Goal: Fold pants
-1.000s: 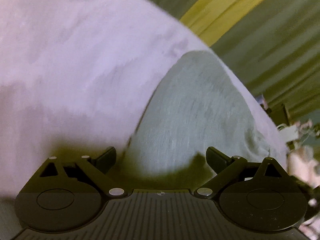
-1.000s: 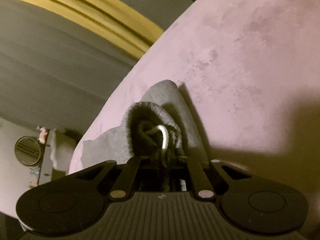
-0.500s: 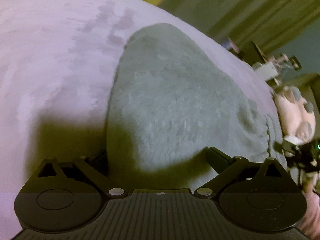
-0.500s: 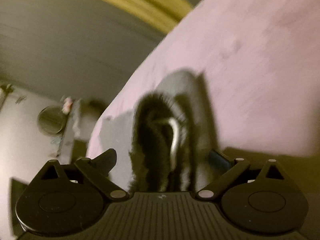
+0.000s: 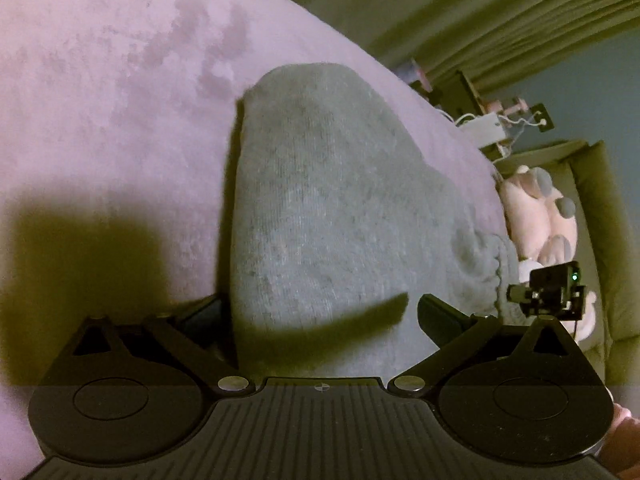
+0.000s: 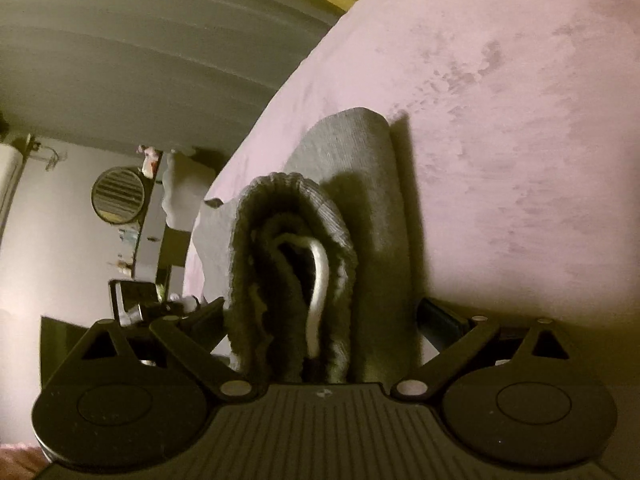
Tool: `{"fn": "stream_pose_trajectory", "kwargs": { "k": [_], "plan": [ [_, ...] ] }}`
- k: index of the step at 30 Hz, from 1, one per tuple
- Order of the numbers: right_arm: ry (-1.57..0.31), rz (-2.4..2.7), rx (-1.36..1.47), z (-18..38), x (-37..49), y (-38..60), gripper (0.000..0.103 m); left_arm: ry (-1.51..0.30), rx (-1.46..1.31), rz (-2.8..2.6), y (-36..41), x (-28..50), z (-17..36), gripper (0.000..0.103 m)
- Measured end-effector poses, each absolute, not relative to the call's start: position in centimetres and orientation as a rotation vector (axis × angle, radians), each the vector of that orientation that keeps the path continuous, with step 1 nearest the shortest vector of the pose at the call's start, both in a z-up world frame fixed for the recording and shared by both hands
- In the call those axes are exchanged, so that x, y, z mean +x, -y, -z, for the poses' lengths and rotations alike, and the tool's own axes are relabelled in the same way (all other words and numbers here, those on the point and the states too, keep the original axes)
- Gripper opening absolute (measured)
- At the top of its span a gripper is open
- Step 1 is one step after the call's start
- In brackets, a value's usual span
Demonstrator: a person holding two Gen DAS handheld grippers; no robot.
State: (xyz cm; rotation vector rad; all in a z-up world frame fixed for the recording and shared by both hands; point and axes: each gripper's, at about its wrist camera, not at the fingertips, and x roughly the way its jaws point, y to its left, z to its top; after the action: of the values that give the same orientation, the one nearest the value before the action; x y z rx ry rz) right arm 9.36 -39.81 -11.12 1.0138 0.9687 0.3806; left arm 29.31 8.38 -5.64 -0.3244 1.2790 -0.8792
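Note:
Grey knit pants [image 5: 328, 208] lie folded on a pink bed cover [image 5: 104, 112]. My left gripper [image 5: 320, 314] is open and low over the near end of the fold. Its left finger [image 5: 204, 312] sits beside the fold's edge, and the right finger [image 5: 440, 316] is over the cloth. In the right wrist view the ribbed waistband [image 6: 288, 264] stands bunched with a white drawstring [image 6: 318, 280] showing. My right gripper [image 6: 326, 312] is open around it, and neither pad presses the cloth. The rest of the pants [image 6: 360, 160] stretches away behind.
A pink plush toy [image 5: 536, 216] lies past the bed's right edge, next to a small black device with a green light [image 5: 548, 292]. Curtains [image 5: 480, 12] hang behind. In the right wrist view, a round vent-like object [image 6: 118, 194] and clutter stand off the bed's left edge.
My right gripper was shut on the waistband and has opened wide, and the waistband stays bunched between the fingers. My left gripper swung round and down toward the pants, still open.

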Motion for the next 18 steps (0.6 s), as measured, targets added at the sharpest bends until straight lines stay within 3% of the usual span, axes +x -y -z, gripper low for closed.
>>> {"fn": "stream_pose_trajectory", "kwargs": {
  "k": [9, 11, 12, 13, 17, 18],
  "plan": [
    [-0.97, -0.424, 0.923, 10.6, 10.4, 37.4, 0.099, -1.221, -0.367, 0.986, -6.2, 29.2, 5.9, 0.103],
    [-0.966, -0.403, 0.934, 10.5, 10.8, 36.8, 0.092, -1.218, -0.378, 0.989, -6.3, 29.4, 6.7, 0.103],
    [-0.972, -0.382, 0.946, 10.7, 11.1, 36.6, 0.078, -1.223, -0.367, 0.99, -6.1, 29.5, 6.9, 0.103],
    [-0.97, -0.372, 0.96, 10.9, 10.7, 36.8, 0.073, -1.226, -0.355, 0.988, -5.9, 29.6, 6.7, 0.103],
    [-0.956, -0.304, 0.947, 10.9, 11.0, 35.6, 0.07, -1.215, -0.291, 0.85, -3.8, 28.5, 5.6, 0.103],
    [-0.961, -0.277, 0.911, 10.3, 11.0, 34.9, 0.065, -1.189, -0.246, 0.809, -3.0, 27.7, 5.0, 0.097]
  ]
}}
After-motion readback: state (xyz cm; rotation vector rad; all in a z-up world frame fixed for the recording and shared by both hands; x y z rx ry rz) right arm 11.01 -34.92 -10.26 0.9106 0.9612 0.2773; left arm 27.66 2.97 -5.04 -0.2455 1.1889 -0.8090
